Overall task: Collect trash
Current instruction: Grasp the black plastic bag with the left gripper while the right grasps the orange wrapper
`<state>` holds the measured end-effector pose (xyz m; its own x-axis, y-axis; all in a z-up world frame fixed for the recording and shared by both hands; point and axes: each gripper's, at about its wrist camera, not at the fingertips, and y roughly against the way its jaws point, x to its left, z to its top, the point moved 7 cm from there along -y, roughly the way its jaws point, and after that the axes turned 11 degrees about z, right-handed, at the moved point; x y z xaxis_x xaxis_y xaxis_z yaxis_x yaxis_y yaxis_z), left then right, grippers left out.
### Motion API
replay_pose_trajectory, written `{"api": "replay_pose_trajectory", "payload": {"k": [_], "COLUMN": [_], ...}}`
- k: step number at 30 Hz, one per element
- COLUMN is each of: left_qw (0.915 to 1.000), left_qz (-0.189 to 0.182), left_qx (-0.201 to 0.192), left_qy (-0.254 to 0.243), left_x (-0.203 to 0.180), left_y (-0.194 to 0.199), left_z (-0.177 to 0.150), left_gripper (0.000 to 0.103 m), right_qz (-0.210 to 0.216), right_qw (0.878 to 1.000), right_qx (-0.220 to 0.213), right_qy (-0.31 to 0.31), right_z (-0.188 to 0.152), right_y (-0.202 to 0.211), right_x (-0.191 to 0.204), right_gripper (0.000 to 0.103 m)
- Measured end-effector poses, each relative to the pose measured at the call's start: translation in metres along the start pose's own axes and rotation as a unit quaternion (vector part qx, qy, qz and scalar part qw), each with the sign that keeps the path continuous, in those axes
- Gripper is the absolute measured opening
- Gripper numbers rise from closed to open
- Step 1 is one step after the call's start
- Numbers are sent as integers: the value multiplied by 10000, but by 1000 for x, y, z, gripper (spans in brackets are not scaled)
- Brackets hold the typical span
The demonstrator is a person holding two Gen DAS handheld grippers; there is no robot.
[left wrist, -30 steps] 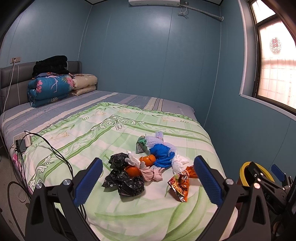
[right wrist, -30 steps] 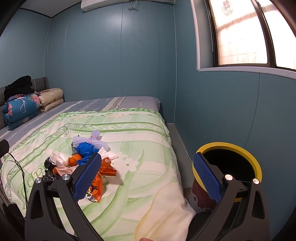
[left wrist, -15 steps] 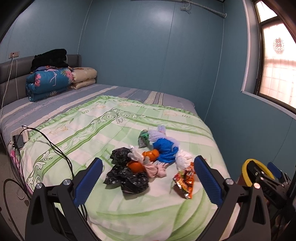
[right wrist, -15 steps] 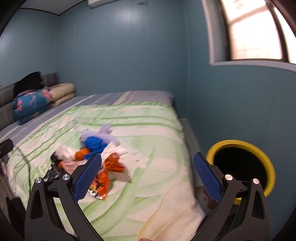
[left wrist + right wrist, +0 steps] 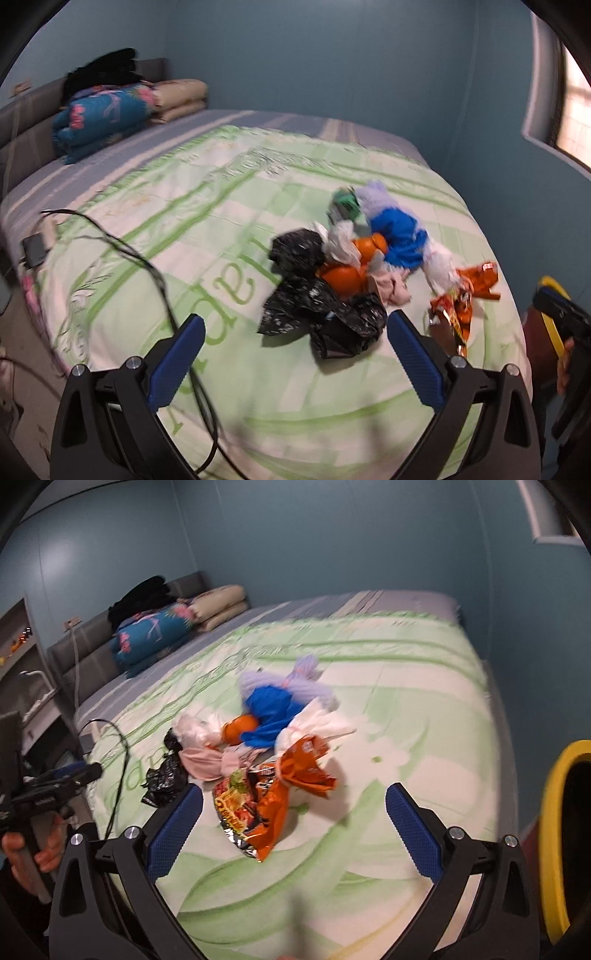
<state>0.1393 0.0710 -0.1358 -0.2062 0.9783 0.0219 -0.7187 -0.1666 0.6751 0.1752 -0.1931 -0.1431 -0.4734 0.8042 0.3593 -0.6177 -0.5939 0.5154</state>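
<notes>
Left tongs (image 5: 293, 350), right tongs (image 5: 294, 823): both spread wide, empty. Ahead of right: orange snack wrapper (image 5: 266, 805), light, crinkly, slippery; pinch its bunched upper edge.

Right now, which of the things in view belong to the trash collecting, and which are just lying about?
For the job:
- black bags
- orange wrappers
- blue bag
- white bags
- yellow-rimmed bin
- left gripper and right gripper, both open and empty

Lying about:
- folded quilts and pillows
- black cable
- bedspread
</notes>
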Motion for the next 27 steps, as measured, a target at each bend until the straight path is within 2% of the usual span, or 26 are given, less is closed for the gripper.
{"api": "replay_pose_trajectory", "payload": {"k": [4, 12, 14, 15, 16, 17, 20, 23, 24, 26, 27], "left_qw": [9991, 9955, 9954, 9952, 9950, 9947, 9928, 9901, 9894, 9876, 9864], "left_qz": [-243, -634, -622, -636, -634, -645, -725, -870, -894, -1032, -1131], "left_qx": [241, 488, 527, 563, 591, 616, 777, 920, 966, 1051, 1102], "left_qy": [-234, -515, -495, -494, -502, -504, -550, -603, -614, -547, -459], "left_x": [-9, -24, -26, -27, -28, -28, -32, -39, -41, -44, -44], "left_y": [-21, -60, -68, -72, -75, -78, -88, -94, -96, -98, -99], "left_z": [1, 13, 15, 14, 13, 12, 5, -3, -5, -8, -9], "left_gripper": [95, 95, 95, 95, 93, 87, 79, 70, 67, 52, 48], "right_qz": [264, 131, 172, 177, 159, 161, 255, 231, 264, 322, 330], "right_qw": [9993, 9978, 9969, 9966, 9963, 9961, 9947, 9938, 9932, 9923, 9924], "right_qx": [179, 500, 570, 609, 664, 686, 804, 858, 861, 833, 821], "right_qy": [-183, -411, -511, -528, -530, -530, -595, -661, -737, -856, -858], "right_z": [3, 11, 10, 9, 7, 6, 0, -4, -4, -3, -3], "right_y": [-17, -52, -58, -61, -63, -64, -69, -73, -73, -72, -71], "right_x": [-5, -25, -28, -28, -28, -28, -28, -31, -33, -35, -36], "right_gripper": [95, 95, 93, 85, 78, 78, 78, 69, 63, 54, 44]}}
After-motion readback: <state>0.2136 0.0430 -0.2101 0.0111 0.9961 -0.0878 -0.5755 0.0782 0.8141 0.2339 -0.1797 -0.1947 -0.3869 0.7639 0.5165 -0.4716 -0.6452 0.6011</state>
